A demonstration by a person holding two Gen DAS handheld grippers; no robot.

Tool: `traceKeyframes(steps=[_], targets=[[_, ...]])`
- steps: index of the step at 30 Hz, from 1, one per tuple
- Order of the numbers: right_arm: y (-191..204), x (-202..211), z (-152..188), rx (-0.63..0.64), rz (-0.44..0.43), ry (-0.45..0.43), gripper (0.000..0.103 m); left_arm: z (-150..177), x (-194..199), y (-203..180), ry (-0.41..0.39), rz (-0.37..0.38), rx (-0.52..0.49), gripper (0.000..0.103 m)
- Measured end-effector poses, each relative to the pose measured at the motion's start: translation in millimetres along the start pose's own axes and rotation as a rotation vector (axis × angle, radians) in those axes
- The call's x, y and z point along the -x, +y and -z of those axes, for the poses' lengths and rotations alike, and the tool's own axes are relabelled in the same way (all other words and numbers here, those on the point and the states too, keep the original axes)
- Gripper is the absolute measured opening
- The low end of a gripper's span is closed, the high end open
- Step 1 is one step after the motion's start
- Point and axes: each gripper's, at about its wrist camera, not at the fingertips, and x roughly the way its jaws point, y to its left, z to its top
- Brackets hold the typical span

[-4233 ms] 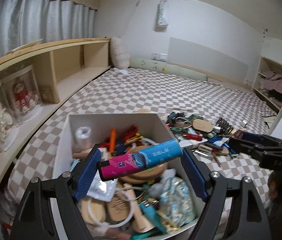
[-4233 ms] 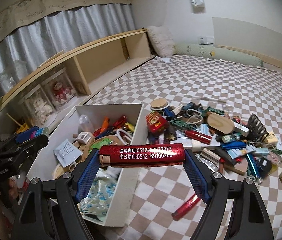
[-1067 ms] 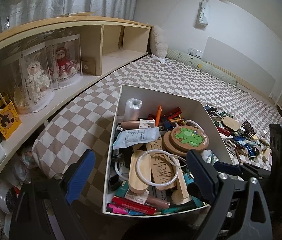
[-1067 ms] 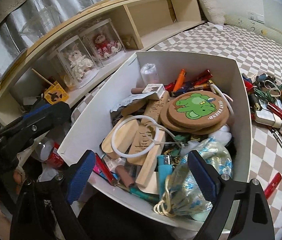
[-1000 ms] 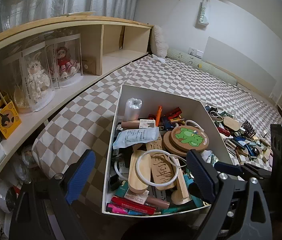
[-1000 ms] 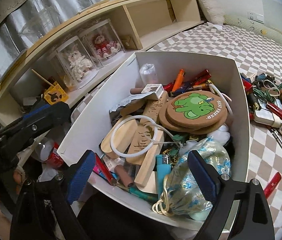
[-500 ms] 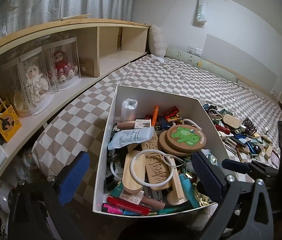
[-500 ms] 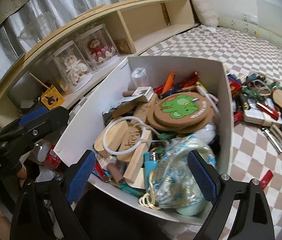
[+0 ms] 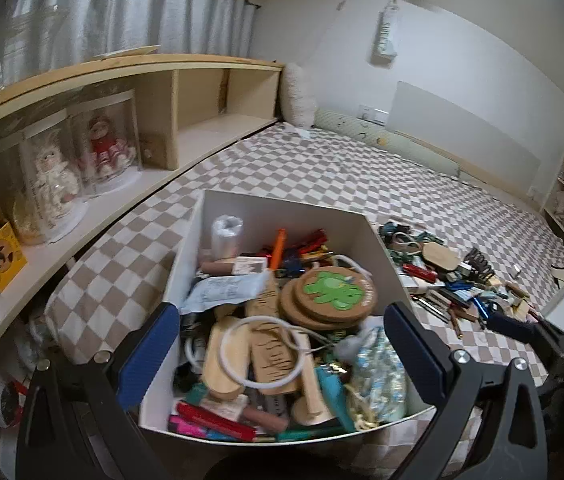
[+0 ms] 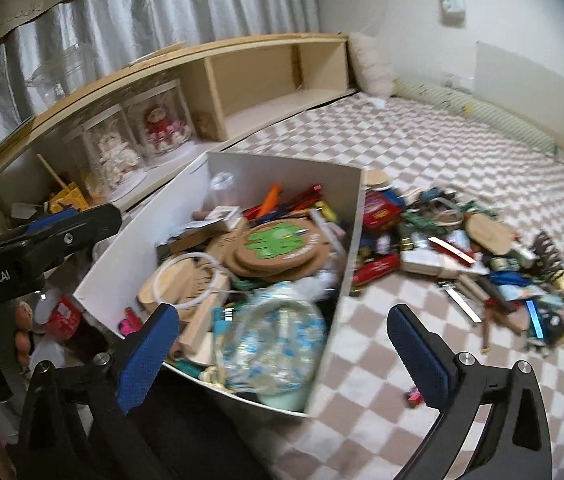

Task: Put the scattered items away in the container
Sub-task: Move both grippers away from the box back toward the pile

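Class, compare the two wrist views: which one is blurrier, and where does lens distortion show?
Right wrist view: motion blur smears the scattered pile and the box contents. Left wrist view: sharper, the green coaster reads clearly. Both: fisheye bends the wooden shelf into a curve and darkens the corners.

White box (image 9: 282,216): matt card, smooth walls; inside it cork-like round coasters (image 9: 331,292) w/ green print, pale bare-wood pieces (image 9: 226,360) & a crinkly glossy plastic bag (image 9: 379,372). Bed cover (image 9: 321,168) is checked woven cloth, soft, matt. Shelf (image 9: 210,76): light wood, smooth; claw pads (image 9: 150,356) blue textured rubber on black matt plastic.
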Motion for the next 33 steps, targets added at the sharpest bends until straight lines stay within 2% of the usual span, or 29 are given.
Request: traceKeyframes(steps=[7, 20, 27, 33], targets=[[-33, 29, 0, -0.043, 0.065, -0.053, 0.103, 1, 1, -33, -0.029, 0.037, -0.063, 0.103], [-89, 77, 18, -0.112, 0.206, -0.114, 0.103, 13, -1, -93, -0.02, 0.085, -0.163, 0.103], [-103, 85, 30, -0.133, 0.256, -0.123, 0.103, 24, 2, -107, -0.014, 0.08, -0.205, 0.103], [-102, 88, 35, -0.123, 0.265, -0.133, 0.103, 32, 1, -103, -0.001, 0.067, -0.19, 0.103]])
